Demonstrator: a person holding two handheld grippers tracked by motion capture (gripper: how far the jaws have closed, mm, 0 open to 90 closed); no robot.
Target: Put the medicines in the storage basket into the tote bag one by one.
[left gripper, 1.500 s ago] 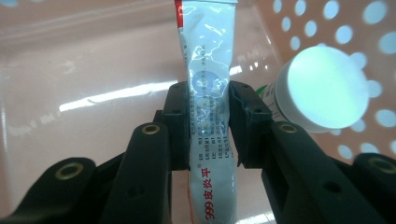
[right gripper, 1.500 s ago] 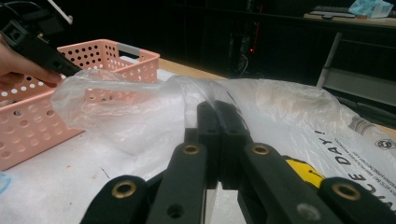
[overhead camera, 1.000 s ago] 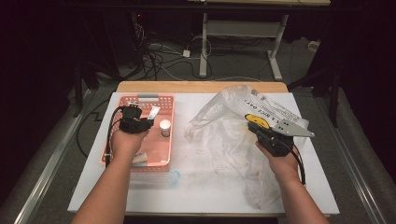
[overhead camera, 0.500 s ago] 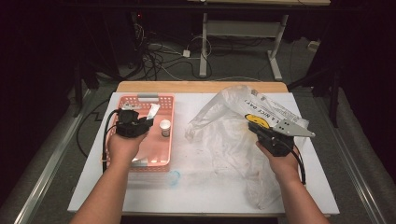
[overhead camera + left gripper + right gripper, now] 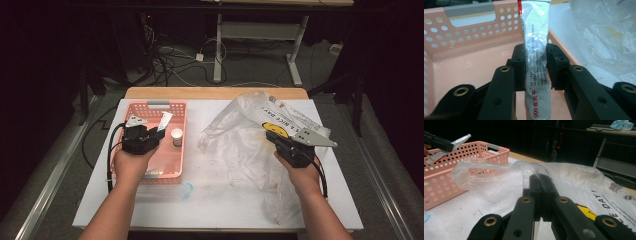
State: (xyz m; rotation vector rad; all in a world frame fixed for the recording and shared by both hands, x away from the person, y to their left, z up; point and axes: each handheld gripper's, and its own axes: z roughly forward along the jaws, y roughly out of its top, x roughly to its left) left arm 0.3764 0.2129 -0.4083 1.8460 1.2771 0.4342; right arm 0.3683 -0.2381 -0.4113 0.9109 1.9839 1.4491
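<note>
Left gripper view: left tool (image 5: pixel 535 66) clamps a silver ointment tube (image 5: pixel 535 50) above the pink basket (image 5: pixel 471 37). Right tool (image 5: pixel 541 195), at 3 o'clock, pinches the clear plastic bag (image 5: pixel 499 177).

Pink perforated basket (image 5: pixel 170 160), silver red-striped tube (image 5: pixel 535 57), clear yellow-printed bag (image 5: pixel 260 145)

Basket (image 5: pixel 150 137) sits on the table's (image 5: pixel 215 200) left half with a small cup (image 5: pixel 176 136) inside, plastic bag (image 5: pixel 250 130) spread to its right, tube (image 5: pixel 535 60) above the basket.
</note>
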